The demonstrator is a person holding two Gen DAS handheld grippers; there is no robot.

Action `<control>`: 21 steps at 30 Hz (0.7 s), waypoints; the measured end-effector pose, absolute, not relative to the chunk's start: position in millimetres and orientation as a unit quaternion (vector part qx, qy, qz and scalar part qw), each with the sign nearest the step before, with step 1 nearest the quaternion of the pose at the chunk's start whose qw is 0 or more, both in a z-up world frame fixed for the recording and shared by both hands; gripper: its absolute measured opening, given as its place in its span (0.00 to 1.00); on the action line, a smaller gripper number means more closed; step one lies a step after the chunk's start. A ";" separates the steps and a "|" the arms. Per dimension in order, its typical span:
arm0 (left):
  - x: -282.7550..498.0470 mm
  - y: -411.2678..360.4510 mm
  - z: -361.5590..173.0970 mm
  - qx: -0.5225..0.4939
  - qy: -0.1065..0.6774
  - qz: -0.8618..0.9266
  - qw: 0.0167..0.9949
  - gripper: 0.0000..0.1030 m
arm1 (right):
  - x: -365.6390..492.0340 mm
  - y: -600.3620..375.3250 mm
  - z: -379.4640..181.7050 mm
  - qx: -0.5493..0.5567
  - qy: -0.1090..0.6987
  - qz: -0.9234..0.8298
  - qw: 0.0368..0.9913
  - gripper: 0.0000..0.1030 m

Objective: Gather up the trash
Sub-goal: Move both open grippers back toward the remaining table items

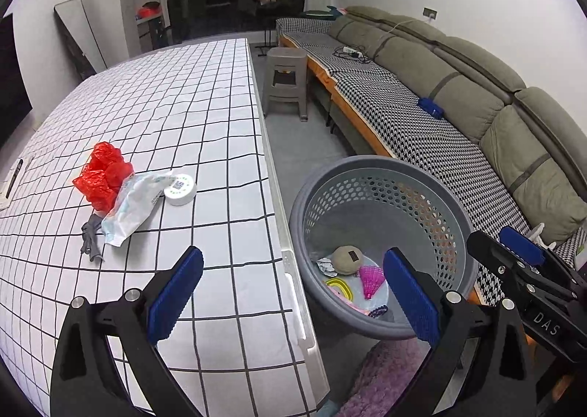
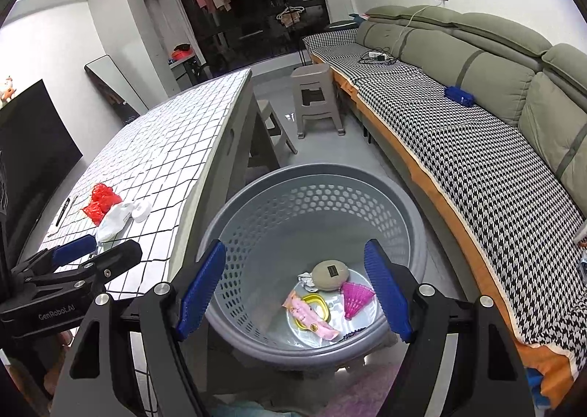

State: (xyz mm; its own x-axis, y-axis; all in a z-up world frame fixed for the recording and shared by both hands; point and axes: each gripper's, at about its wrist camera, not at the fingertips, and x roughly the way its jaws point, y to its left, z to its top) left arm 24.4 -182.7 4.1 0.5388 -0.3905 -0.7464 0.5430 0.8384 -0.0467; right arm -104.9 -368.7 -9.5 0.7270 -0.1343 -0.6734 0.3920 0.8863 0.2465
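We held our left gripper (image 1: 293,292) spread and empty over the table (image 1: 205,145) edge, our right gripper (image 2: 295,290) spread and empty above the basket (image 2: 411,204), red bag (image 1: 101,176), wrapper (image 1: 132,206) and round tin (image 1: 179,189) touching together on the table, other scraps down in the basket.

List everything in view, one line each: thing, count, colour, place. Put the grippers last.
table: one, white cloth with black grid, left
plastic bag: one, red, crumpled on table
wrapper: one, white and pale blue, beside the bag
round container: one, white, on table
glove: one, grey, on table
basket: one, grey perforated, on floor by table
basket contents: tan pouch, pink fan, yellow ring, pink packet, crumpled paper
stool: one, grey, on floor
sofa: one, olive, houndstooth cover, right
left gripper: blue pads, open, empty
right gripper: blue pads, open, empty, above basket
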 end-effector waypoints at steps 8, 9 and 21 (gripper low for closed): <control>22.0 -163.2 7.5 0.084 0.392 -0.260 0.879 0.94 | -102.8 -353.9 -6.4 0.177 0.340 -0.137 0.913 0.72; 21.7 -161.0 8.0 0.083 0.391 -0.259 0.879 0.94 | -102.6 -351.9 -6.0 0.176 0.340 -0.136 0.914 0.72; 20.8 -127.1 12.1 0.073 0.377 -0.232 0.894 0.94 | -94.8 -323.9 -0.6 0.158 0.337 -0.115 0.921 0.72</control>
